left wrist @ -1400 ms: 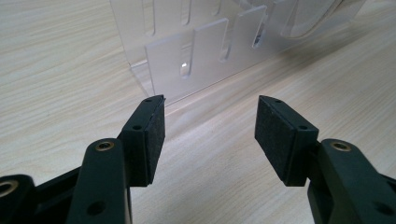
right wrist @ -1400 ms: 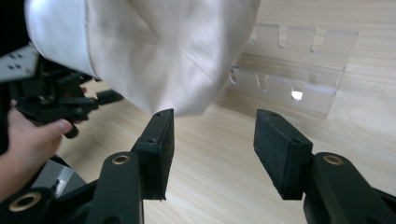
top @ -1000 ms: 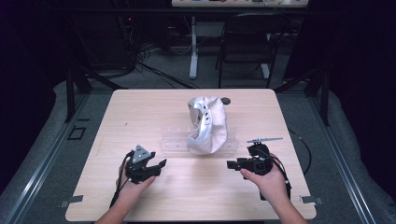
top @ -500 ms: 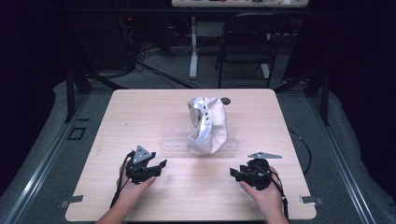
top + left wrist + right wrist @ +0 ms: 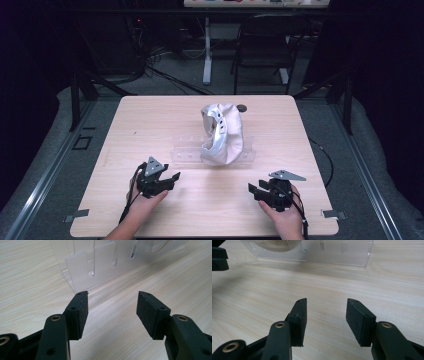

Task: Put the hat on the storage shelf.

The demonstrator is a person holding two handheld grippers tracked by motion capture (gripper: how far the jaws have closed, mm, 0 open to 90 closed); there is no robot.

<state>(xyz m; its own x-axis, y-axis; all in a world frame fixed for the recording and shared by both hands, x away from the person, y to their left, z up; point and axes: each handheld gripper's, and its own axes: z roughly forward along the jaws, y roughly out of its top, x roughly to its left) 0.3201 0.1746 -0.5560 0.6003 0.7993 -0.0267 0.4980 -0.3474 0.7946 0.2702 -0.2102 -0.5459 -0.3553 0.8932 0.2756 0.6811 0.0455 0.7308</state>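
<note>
The left gripper (image 5: 166, 181) rests open and empty on the pale wooden tabletop (image 5: 150, 120). At centre, the white perforated cap (image 5: 221, 132) sits in the clear acrylic slotted rack (image 5: 187, 149), apart from both grippers. The right gripper (image 5: 256, 190) is also open and empty; any approach should be level and clear of the rack.

right gripper (image 5: 254, 190) drawn back toward table's (image 5: 150, 120) near edge, lower, fingers (image 5: 300, 315) slightly closed
</note>
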